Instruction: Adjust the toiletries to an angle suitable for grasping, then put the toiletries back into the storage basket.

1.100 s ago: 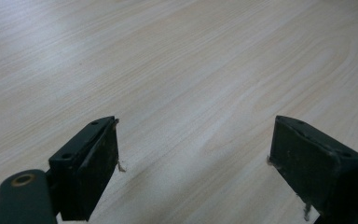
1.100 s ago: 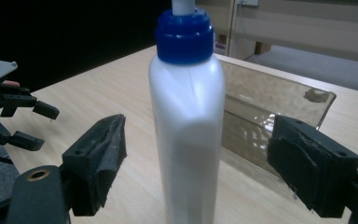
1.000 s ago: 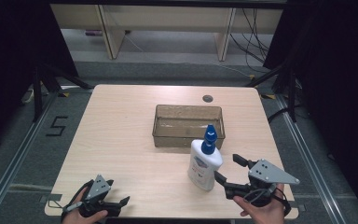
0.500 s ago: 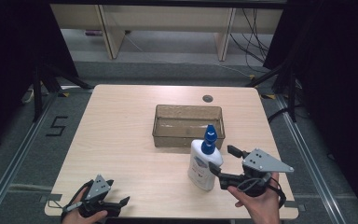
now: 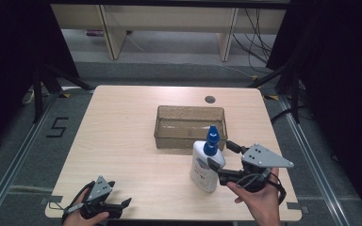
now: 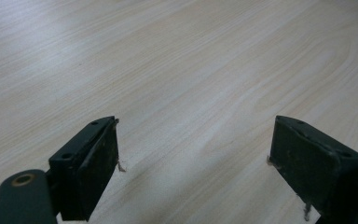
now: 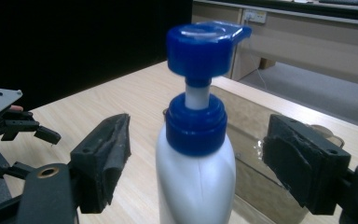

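We see a white pump bottle [image 5: 203, 165] with a blue pump head [image 7: 204, 47] standing upright on the surface [image 5: 122, 141], directly between the jaws of the right tongs [image 5: 223, 157]. In the right gripper view the bottle's shoulder and blue collar [image 7: 196, 125] sit midway between the two black pads [image 7: 106, 158], with a clear gap on each side, so nothing presses on it yet. The jaws have just been closing a little around the bottle but stand wide, holding nothing. We judge that the tongs are lined up level with the upper body, just under the collar, because there the bottle is narrow enough to fit the opening and the collar would keep it from slipping down once squeezed.

Just beyond the bottle, on the far side from the right tongs, lies a clear rectangular tray [image 5: 190, 127] with low walls, its near wall close behind the bottle. It looks to us like the likely place for the bottle, which would explain why the bottle is approached from the near side, leaving the way to the tray free.

Well apart, toward the near left corner of the surface, the left tongs [image 5: 124, 205] rest low in the person's hand. In the left gripper view their jaws stand wide over bare wood, with nothing between them, apparently kept out of the way.
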`<action>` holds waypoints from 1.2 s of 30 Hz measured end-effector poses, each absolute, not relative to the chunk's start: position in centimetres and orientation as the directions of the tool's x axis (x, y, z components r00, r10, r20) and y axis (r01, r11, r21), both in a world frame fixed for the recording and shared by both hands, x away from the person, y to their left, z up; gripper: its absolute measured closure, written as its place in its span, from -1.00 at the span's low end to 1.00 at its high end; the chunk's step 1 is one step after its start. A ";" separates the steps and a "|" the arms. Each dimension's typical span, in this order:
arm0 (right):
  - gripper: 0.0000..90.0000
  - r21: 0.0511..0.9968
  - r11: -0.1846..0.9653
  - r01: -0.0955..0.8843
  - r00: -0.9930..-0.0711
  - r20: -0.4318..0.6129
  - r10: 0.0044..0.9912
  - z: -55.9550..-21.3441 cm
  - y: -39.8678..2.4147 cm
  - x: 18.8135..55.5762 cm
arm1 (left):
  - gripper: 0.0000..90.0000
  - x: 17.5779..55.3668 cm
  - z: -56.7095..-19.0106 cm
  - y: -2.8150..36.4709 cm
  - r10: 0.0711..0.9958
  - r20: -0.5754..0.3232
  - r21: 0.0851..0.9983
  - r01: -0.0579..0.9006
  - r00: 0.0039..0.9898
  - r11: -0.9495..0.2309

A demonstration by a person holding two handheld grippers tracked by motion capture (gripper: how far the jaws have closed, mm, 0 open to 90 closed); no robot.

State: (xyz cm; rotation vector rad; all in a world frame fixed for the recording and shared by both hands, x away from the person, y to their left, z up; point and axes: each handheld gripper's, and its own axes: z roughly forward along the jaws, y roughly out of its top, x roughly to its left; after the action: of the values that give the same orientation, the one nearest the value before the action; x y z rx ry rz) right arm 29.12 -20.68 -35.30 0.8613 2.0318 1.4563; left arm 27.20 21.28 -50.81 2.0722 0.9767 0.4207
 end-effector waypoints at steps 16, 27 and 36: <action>-0.34 0.947 0.243 0.211 -0.710 -0.022 0.704 -35.5 -19.7 30.8 | -0.67 27.2 -50.8 21.3 0.757 -0.019 0.762 0.500 0.653 -0.412; -0.20 0.945 0.237 0.226 -0.724 0.000 0.690 -35.5 -18.8 31.9 | -0.67 27.1 -50.6 21.3 0.748 -0.018 0.761 0.494 0.664 -0.421; 0.07 0.951 0.236 0.201 -0.744 -0.009 0.668 -35.6 -18.6 32.4 | -0.67 26.9 -50.6 21.2 0.753 -0.018 0.763 0.495 0.658 -0.415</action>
State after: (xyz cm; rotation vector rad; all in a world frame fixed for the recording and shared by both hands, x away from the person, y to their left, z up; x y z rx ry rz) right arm 32.40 -18.58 -35.58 0.7970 2.1001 1.5187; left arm 26.93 21.25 -50.57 2.0989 0.9638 0.4244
